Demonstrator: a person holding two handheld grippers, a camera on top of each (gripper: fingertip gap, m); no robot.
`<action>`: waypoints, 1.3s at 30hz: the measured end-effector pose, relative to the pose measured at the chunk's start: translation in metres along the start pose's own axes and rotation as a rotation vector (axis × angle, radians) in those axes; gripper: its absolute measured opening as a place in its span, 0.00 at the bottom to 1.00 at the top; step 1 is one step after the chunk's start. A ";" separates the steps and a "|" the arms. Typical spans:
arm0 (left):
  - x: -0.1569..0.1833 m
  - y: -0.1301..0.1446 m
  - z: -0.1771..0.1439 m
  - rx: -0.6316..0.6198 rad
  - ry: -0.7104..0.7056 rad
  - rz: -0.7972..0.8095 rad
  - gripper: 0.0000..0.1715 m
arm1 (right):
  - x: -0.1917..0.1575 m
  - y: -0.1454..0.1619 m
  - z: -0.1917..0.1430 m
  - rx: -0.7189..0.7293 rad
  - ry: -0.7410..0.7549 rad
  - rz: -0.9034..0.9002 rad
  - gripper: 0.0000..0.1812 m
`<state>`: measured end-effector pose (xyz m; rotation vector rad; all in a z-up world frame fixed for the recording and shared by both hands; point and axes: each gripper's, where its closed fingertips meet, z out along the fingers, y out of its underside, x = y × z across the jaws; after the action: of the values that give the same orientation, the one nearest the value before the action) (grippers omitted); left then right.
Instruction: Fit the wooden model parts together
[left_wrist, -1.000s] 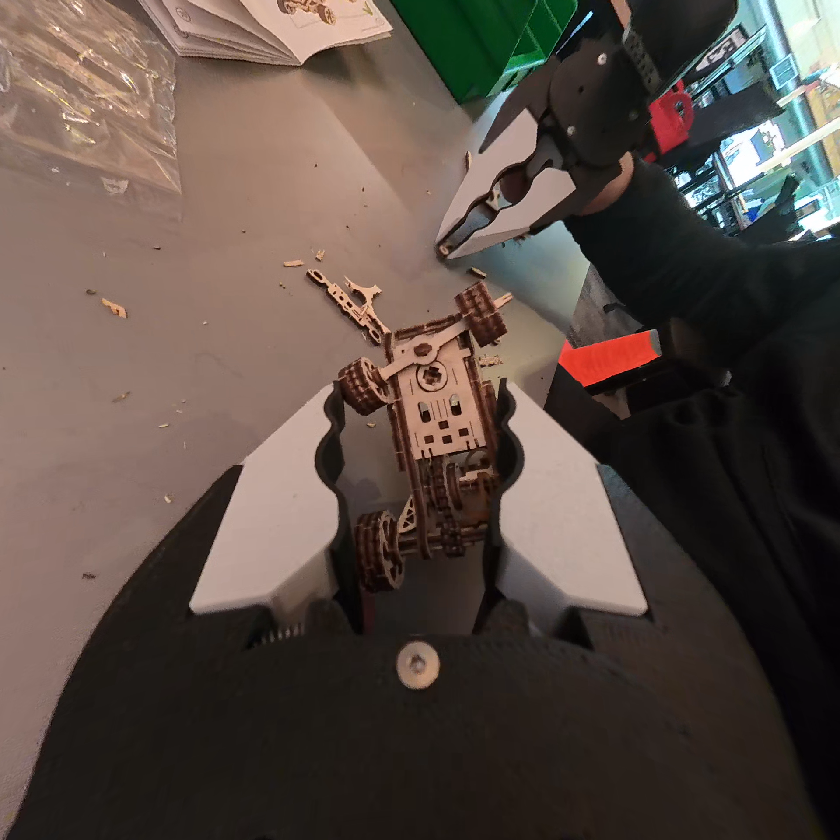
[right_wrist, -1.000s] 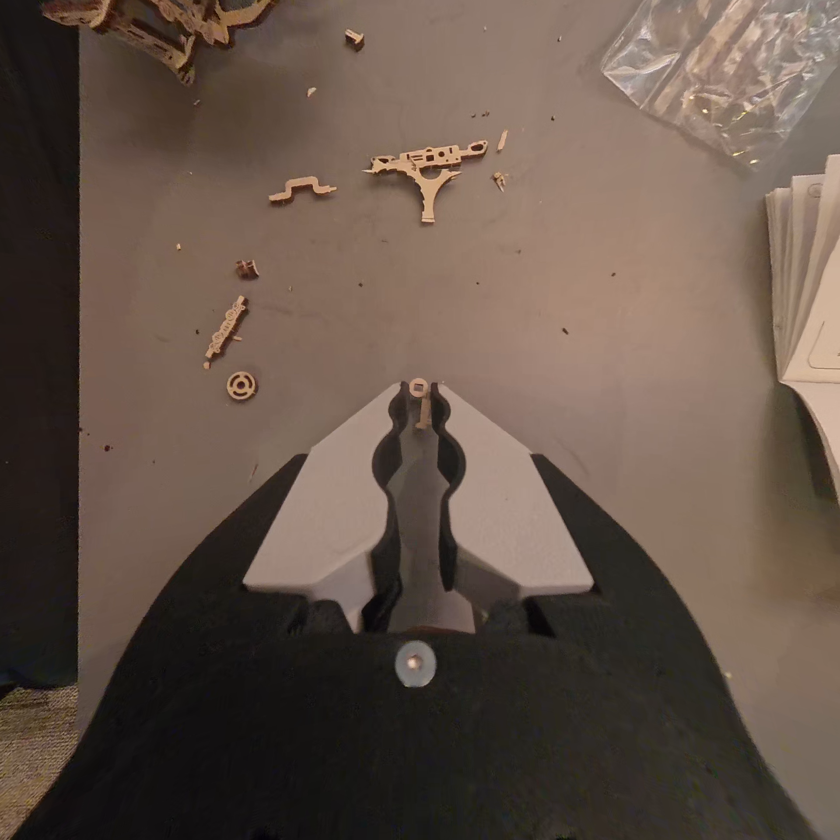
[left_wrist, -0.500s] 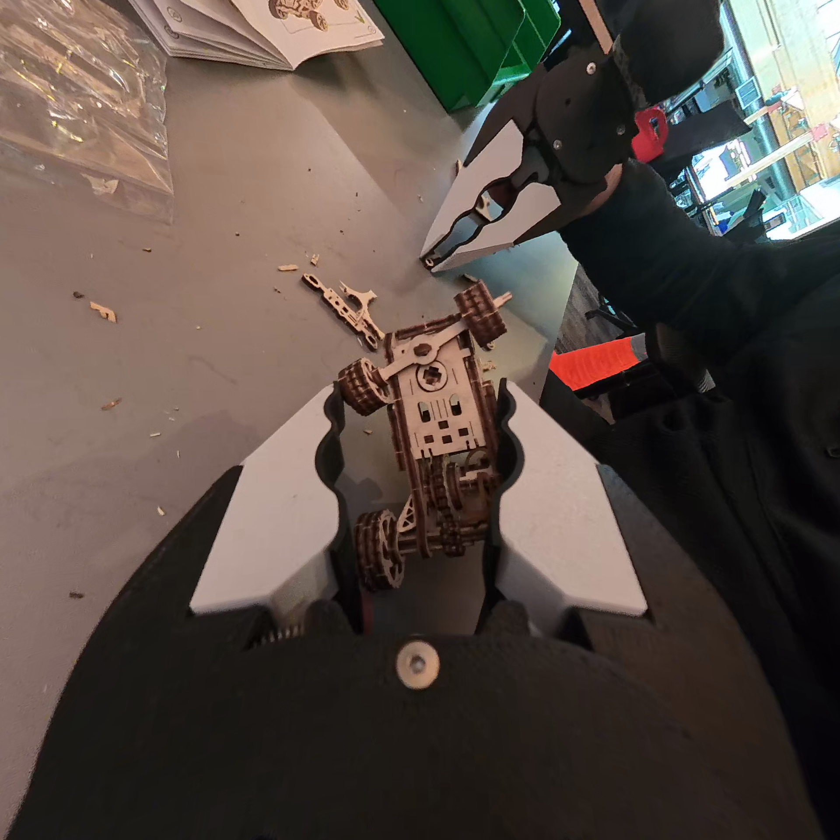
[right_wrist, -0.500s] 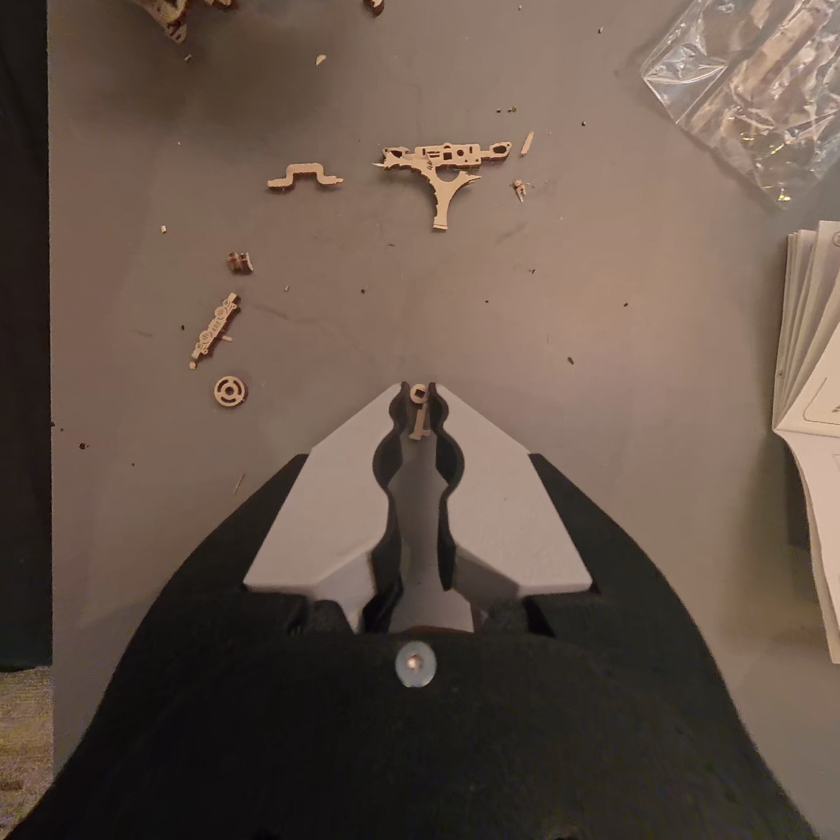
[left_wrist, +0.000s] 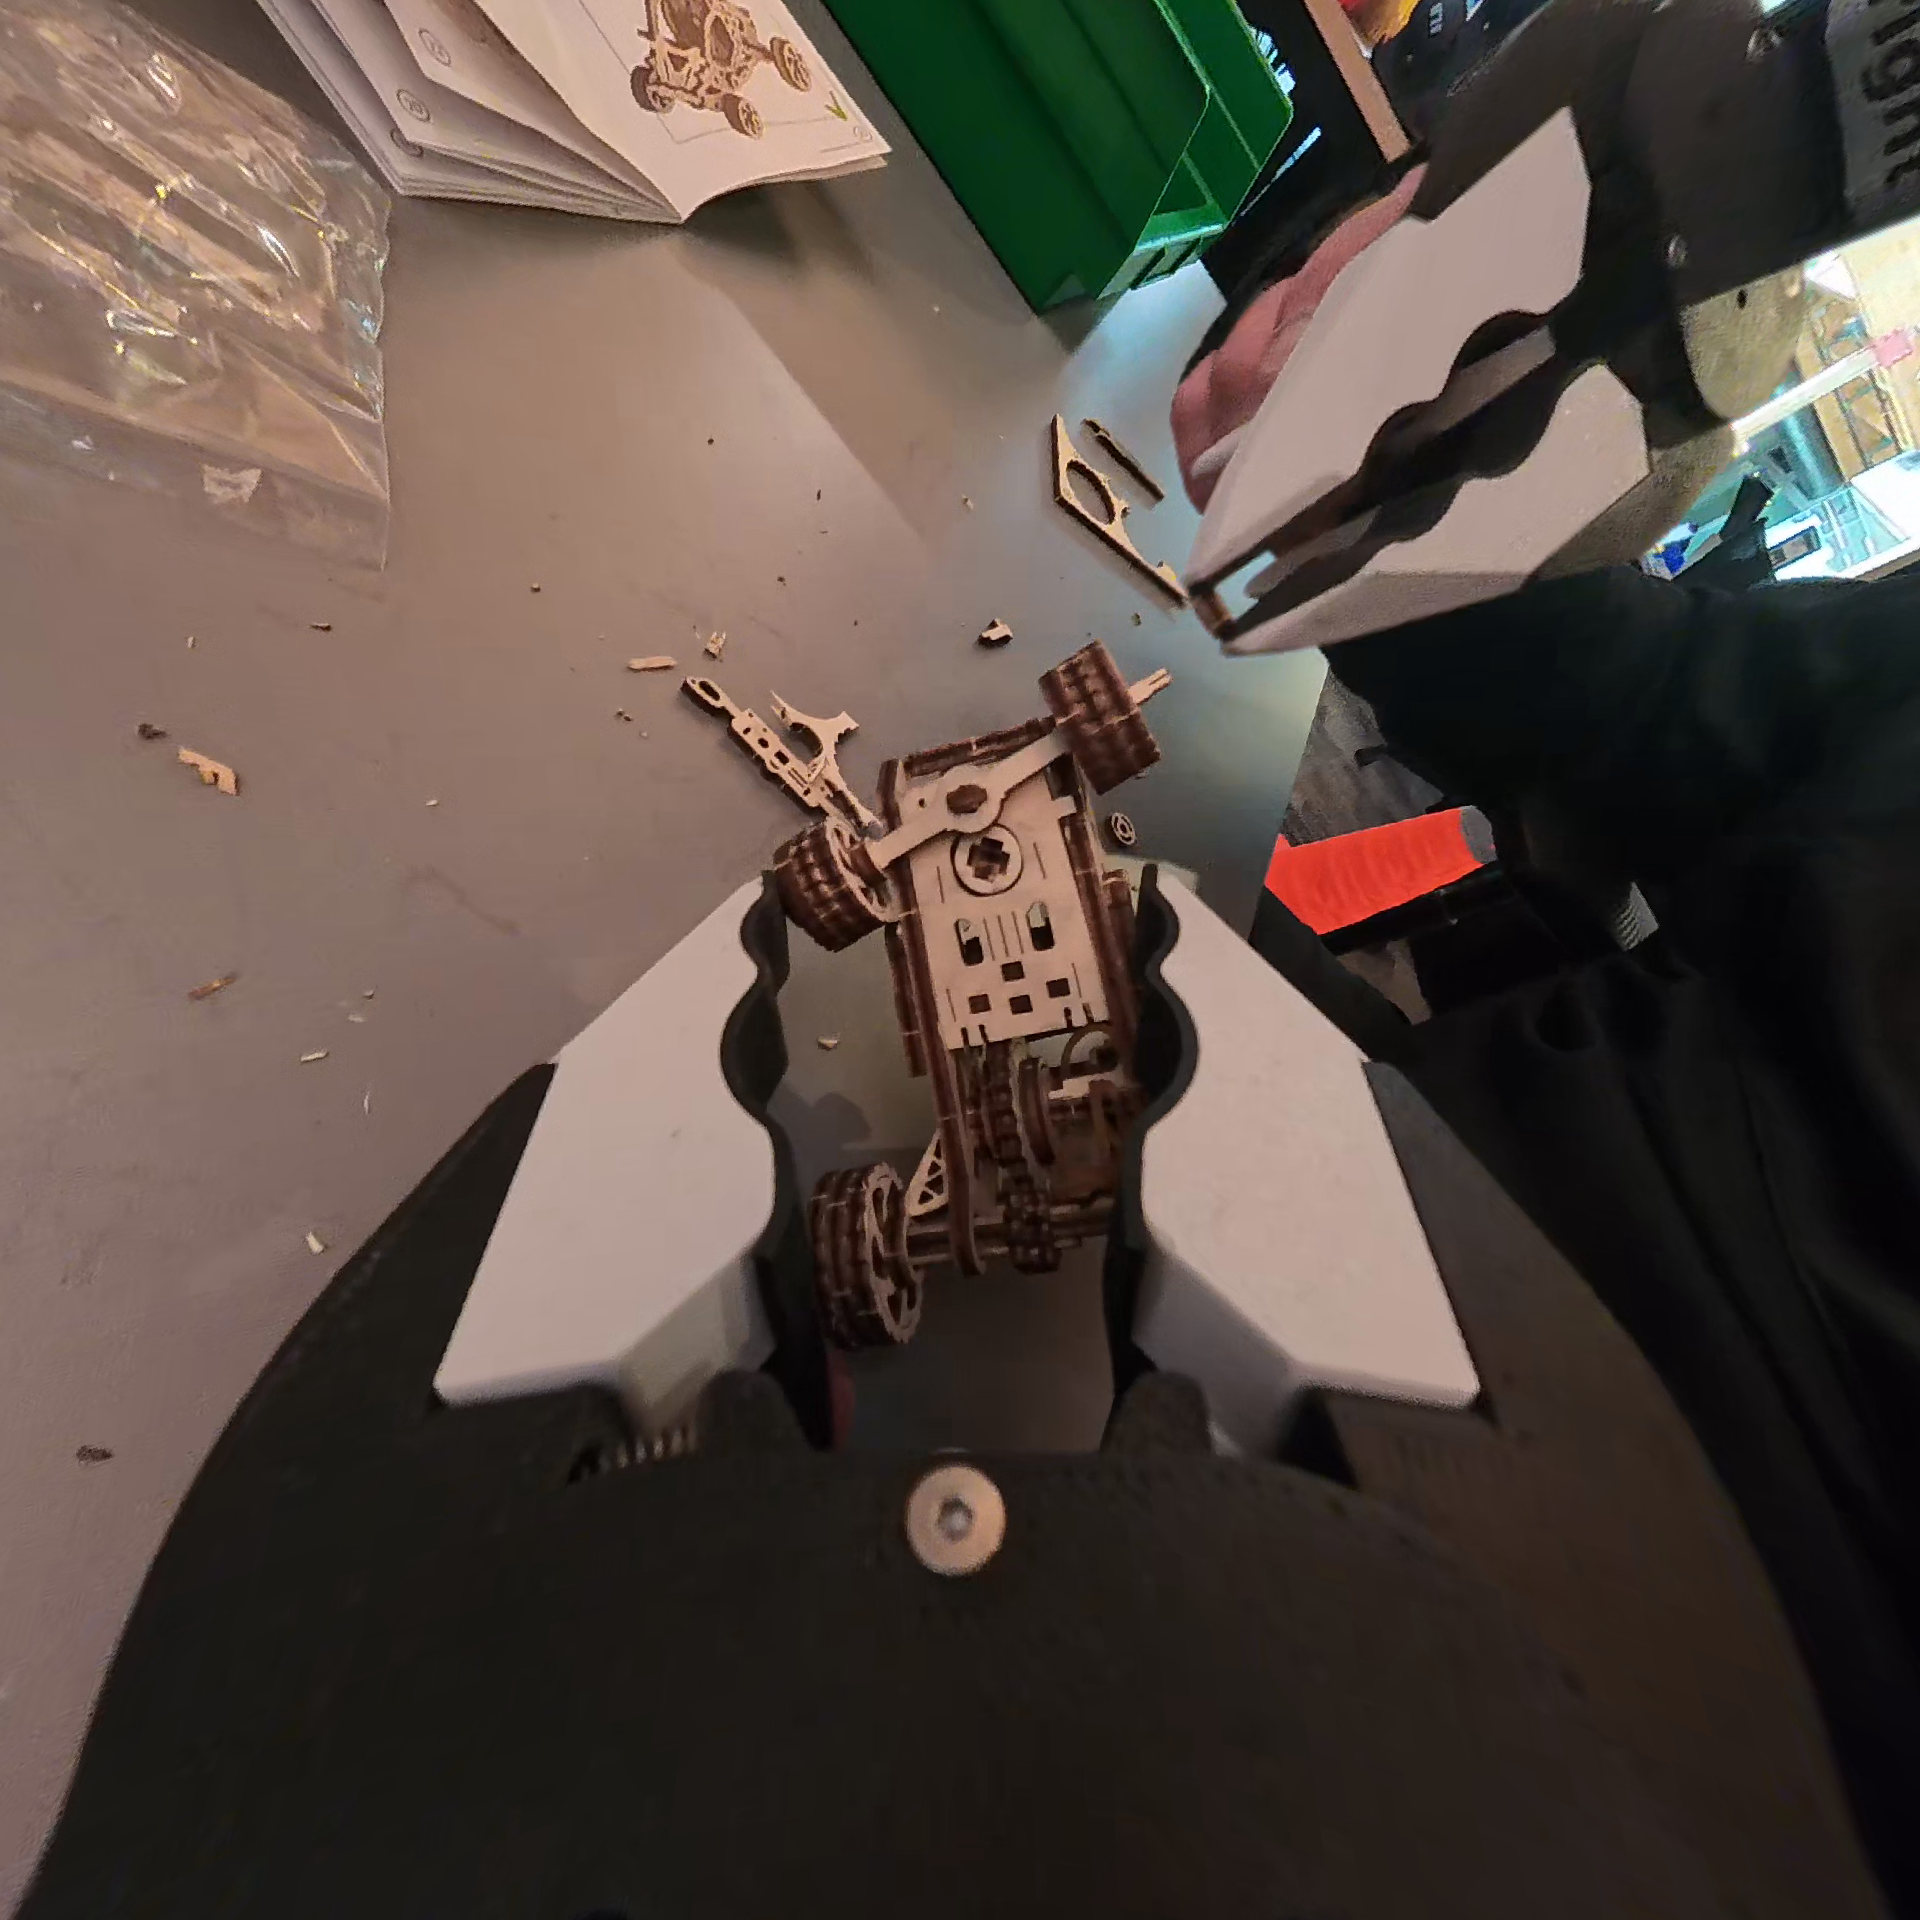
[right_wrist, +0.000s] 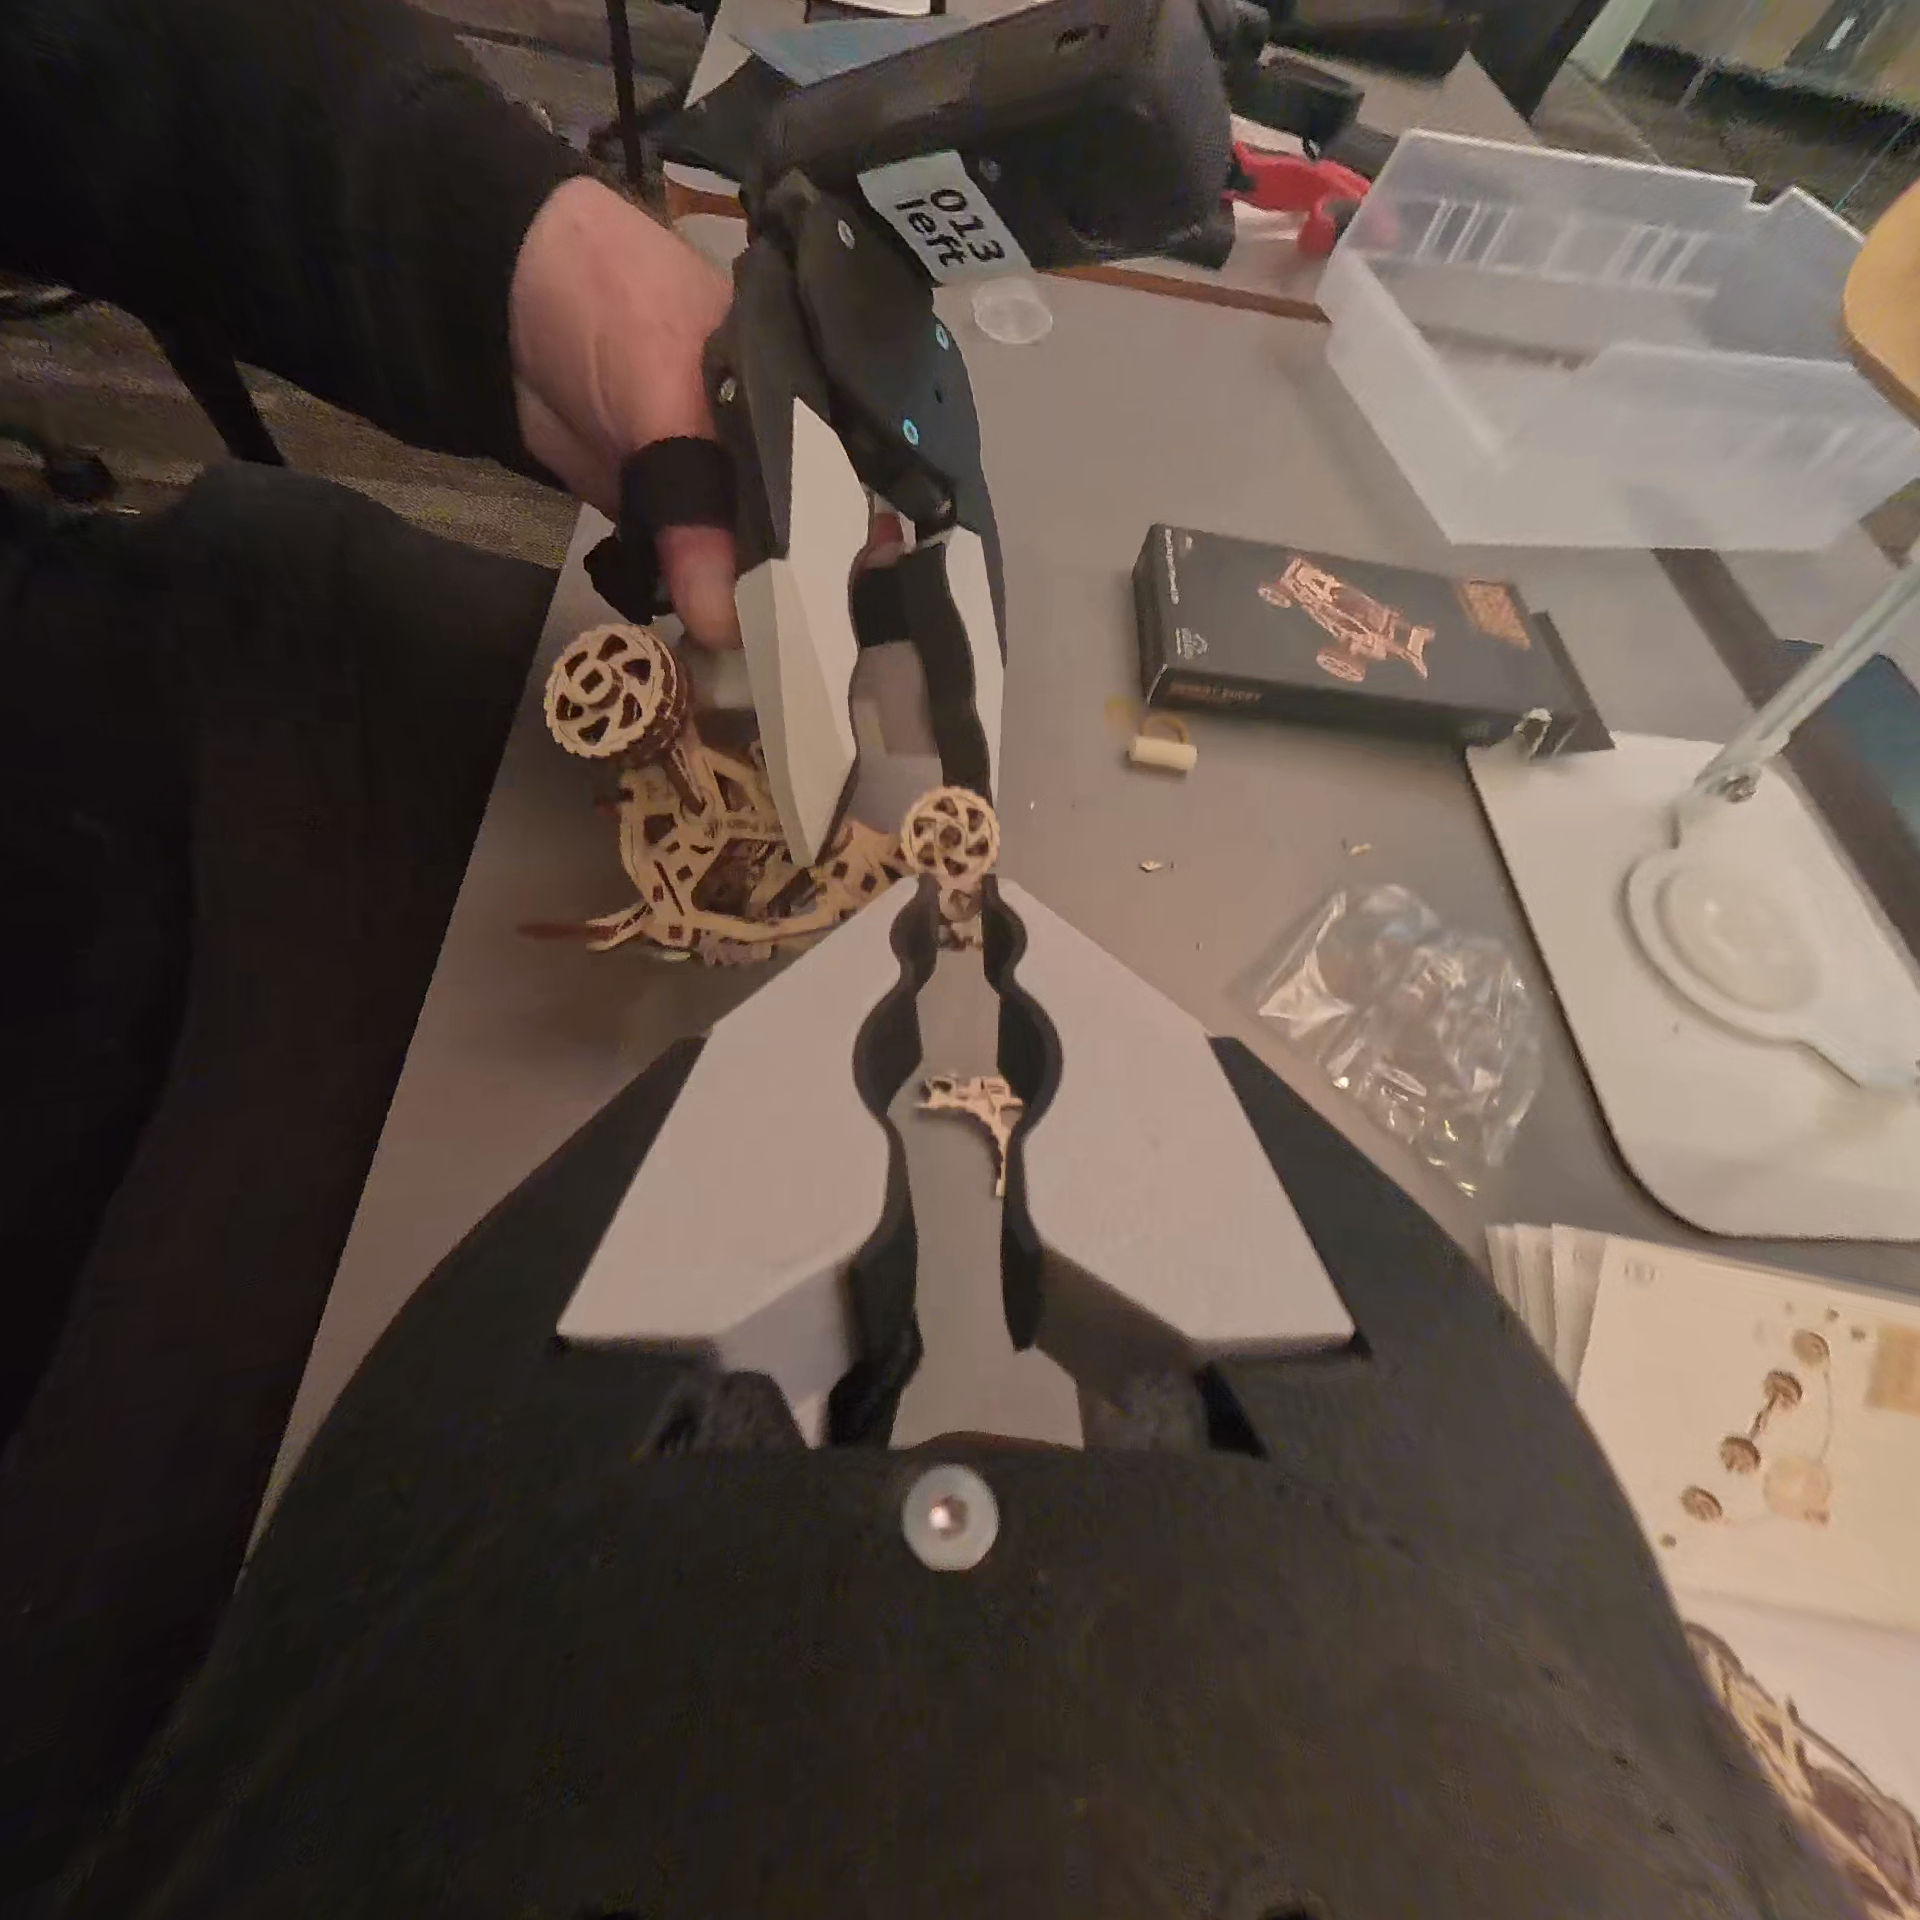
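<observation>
The left hand-held gripper (left_wrist: 956, 1039) stands clamped on the wooden buggy (left_wrist: 987, 997) at frame centre, whose long axis points up-frame toward the right hand-held gripper (left_wrist: 1210, 613), nipped together on a small part (right_wrist: 951, 914), just beyond the buggy's upper-right wheel.

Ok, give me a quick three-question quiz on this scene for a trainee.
1. True or false: the left hand-held gripper holds the brown wooden model car between its fingers.
2. The plastic bin beyond the open white instruction booklet is: A red, B green, C blue.
3. Which hand-held gripper pinches the tiny pale wooden part?
Key: 1 true; 2 B; 3 the right hand-held gripper.
</observation>
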<state>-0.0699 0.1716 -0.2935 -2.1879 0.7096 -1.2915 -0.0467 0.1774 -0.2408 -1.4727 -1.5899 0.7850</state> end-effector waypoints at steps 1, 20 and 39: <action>0.000 0.000 0.001 -0.001 -0.002 0.002 0.37 | -0.002 0.000 0.004 0.007 -0.006 0.000 0.03; 0.001 -0.004 0.004 0.011 -0.004 0.012 0.37 | 0.001 -0.005 0.011 0.064 0.022 -0.003 0.03; -0.001 -0.004 0.004 0.008 -0.016 0.015 0.37 | 0.001 -0.004 0.013 0.059 0.030 -0.031 0.03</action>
<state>-0.0654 0.1758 -0.2930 -2.1802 0.7117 -1.2656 -0.0599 0.1793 -0.2434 -1.4079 -1.5512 0.7823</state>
